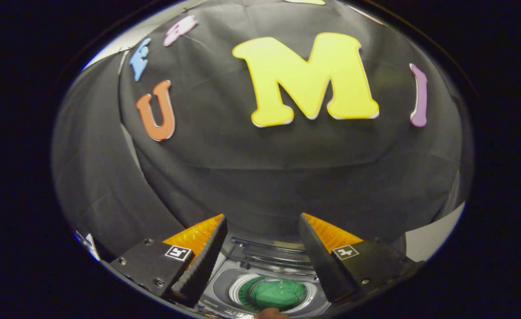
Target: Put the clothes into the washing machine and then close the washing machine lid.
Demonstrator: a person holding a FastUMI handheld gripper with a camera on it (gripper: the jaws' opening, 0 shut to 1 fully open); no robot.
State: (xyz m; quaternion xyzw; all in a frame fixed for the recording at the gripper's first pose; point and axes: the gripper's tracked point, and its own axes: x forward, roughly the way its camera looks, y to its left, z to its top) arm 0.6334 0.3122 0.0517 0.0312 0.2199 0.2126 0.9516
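Below and between my fingers stands a small grey washing machine (219,289) with its round tub open to me. A green garment (274,293) lies inside the tub. The clear lid (269,252) is raised at the back of the machine, toward the black cloth wall. My gripper (262,219) hangs above the machine, open, with a wide gap and nothing between its fingers. A fingertip of a person's hand (271,313) shows at the machine's near edge.
The black cloth wall (260,177) rises close behind the machine. A pale surface (433,239) shows to the right of the right finger, beside the cloth.
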